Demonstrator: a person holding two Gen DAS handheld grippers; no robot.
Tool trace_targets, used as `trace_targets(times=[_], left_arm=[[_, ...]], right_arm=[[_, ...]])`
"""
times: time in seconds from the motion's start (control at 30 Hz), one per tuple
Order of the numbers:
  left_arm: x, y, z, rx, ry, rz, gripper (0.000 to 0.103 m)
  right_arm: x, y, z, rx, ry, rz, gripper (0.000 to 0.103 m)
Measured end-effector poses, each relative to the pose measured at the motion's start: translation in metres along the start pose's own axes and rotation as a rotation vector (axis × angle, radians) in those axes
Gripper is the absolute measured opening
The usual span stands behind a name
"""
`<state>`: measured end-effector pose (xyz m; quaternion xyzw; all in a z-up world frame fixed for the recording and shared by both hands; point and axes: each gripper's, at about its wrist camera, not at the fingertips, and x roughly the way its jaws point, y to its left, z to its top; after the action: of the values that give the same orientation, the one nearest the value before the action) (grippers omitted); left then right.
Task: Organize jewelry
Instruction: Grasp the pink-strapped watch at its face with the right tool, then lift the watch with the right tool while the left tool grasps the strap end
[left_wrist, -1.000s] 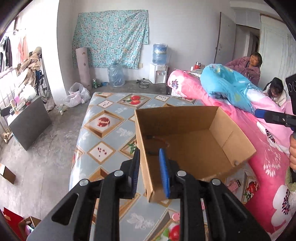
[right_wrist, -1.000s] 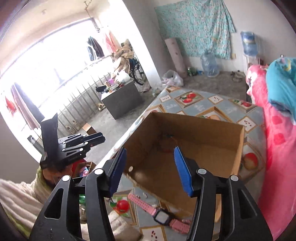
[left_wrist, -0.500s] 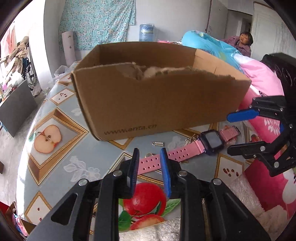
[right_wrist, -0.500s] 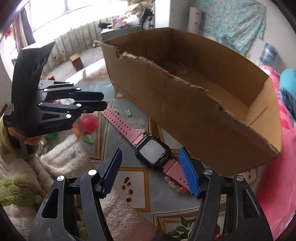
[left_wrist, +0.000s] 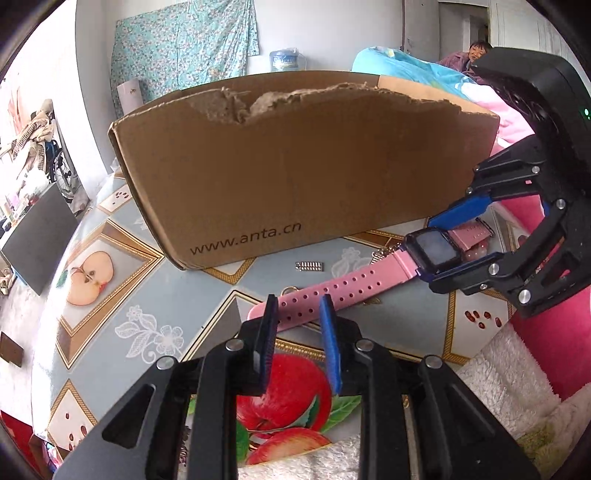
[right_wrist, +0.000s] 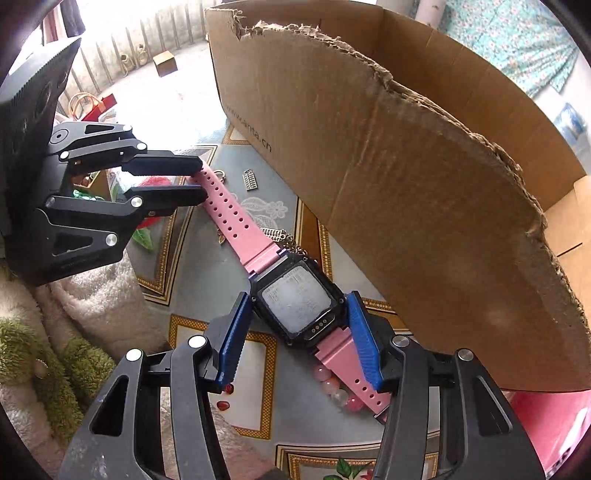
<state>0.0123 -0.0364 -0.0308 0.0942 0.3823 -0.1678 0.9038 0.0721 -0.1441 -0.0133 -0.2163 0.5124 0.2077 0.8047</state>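
Your right claw (right_wrist: 295, 328) has just been closing around the pink smartwatch's (right_wrist: 295, 302) case, barely touching it. The strap runs lengthwise to your left claw (left_wrist: 297, 334), whose narrowly parted jaws straddle its tip beside the cardboard box (left_wrist: 295, 166).

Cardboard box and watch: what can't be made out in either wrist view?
- Cardboard box floor: the near wall blocks it in the left wrist view, and the torn wall covers it in the right wrist view.
- Watch screen text: right wrist view, too small and washed out by glare.
- Beads: right wrist view, mostly under the pink strap.
- Chain: right wrist view, runs behind the watch case.
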Motion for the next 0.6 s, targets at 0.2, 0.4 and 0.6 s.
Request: trace_targets(times=[0.2,0.4,0.6], left_arm=[[-0.001,-0.007,-0.006,0.012,-0.017,0.024,0.022],[-0.015,-0.012,-0.009,0.047,-0.086,0.012,0.022],[-0.022,-0.041,-0.006,0.189,-0.149,0.043,0.024]], right_arm=[[-0.018,0.009,0.0,-0.026,-0.027,-0.022,0.049],[-0.033,0.012,0.002,-0.019,-0.035,-0.048,0.048],[-0.041,0.011,0.012,0.062,-0.016,0.012,0.048]])
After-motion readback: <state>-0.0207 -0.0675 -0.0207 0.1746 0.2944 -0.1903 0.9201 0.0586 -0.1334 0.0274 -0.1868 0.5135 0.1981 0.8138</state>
